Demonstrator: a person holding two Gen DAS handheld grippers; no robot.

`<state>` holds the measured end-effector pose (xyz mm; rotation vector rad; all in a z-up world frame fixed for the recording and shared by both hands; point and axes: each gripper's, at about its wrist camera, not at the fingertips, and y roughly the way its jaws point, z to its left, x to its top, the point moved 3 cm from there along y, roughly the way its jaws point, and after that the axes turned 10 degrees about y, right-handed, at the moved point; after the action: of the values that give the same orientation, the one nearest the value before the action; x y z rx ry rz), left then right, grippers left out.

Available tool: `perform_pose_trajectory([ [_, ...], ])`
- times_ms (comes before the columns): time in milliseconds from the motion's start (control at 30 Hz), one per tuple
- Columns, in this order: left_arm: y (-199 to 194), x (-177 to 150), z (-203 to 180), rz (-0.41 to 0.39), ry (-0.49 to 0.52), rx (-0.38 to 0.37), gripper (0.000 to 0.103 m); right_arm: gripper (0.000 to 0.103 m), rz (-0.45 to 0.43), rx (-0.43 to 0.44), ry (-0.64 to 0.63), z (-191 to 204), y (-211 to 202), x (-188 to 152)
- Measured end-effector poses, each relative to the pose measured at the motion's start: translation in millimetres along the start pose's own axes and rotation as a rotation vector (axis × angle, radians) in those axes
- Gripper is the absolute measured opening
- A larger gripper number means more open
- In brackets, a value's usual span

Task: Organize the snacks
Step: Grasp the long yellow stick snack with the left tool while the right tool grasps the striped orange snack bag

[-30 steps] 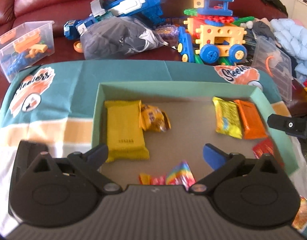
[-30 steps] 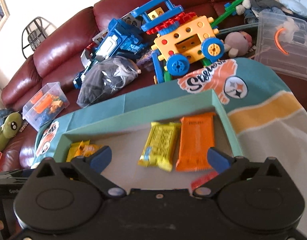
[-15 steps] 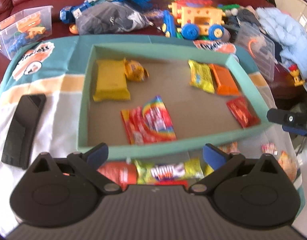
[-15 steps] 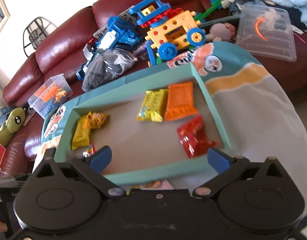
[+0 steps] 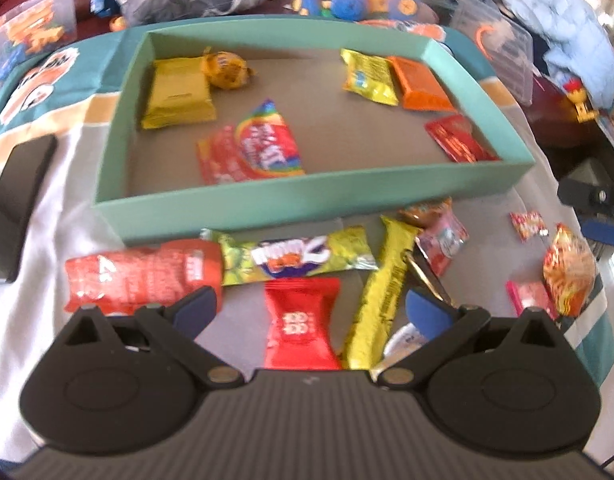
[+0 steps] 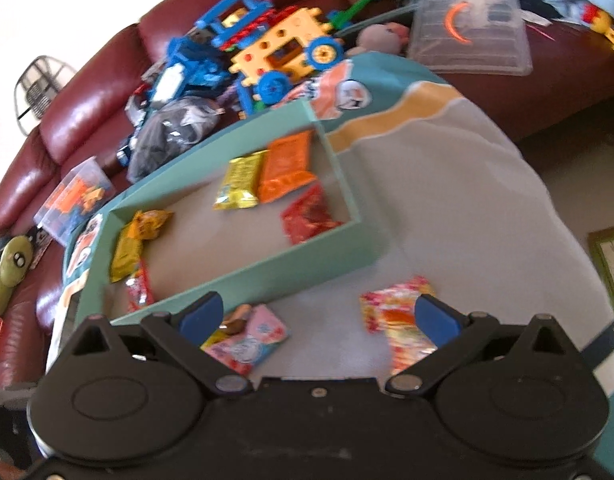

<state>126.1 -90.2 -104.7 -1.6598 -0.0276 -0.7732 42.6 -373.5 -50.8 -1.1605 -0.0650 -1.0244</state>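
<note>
1. At the far left of the left wrist view a black flat device lies on the cloth, its long axis running away from the camera.
2. The teal box sits just beyond the loose snacks, its long side across the view. Inside, from the left: a yellow pack, a rainbow pouch on a red wrapper, a yellow bag touching an orange pack, and a red packet in the near right corner.
3. In front of the box, a red pouch and a green-yellow bar lie lengthwise across the view, overlapping at their ends.
4. The left gripper hangs with its fingers spread wide, holding nothing; a red candy pack lies between them, long axis pointing towards the box.
5. Just right of it a yellow bar also points at the box, tilted slightly.
6. The right gripper is likewise spread and empty, above bare cloth between a pink packet and a red-yellow floral packet.
</note>
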Motion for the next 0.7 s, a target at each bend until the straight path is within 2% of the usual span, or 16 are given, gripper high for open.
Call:
perform_pose_trajectory([
  [167,5,6,-20,-0.007,0.078,-0.001,0.102,0.103,-0.020,-0.027,0.051,-25,-4,2],
  [267,7,9,-28,-0.015,0.098,-0.016,0.092,0.103,-0.026,-0.039,0.079,-39,-7,1],
  [367,9,12,-35,-0.015,0.109,-0.043,0.070,0.103,-0.031,-0.052,0.087,-48,-7,-2],
  [433,12,12,-40,-0.002,0.121,-0.067,0.052,0.096,-0.030,-0.074,0.077,-51,-4,-5],
  [500,15,10,-46,0.017,0.132,-0.108,0.043,0.078,-0.008,-0.082,0.066,-53,-2,-10],
  [567,16,6,-51,0.023,0.147,-0.114,0.044,0.071,0.005,-0.101,0.049,-56,-1,-18],
  [700,19,3,-53,0.040,0.147,-0.110,0.049,0.068,0.051,-0.089,0.052,-61,1,-34],
])
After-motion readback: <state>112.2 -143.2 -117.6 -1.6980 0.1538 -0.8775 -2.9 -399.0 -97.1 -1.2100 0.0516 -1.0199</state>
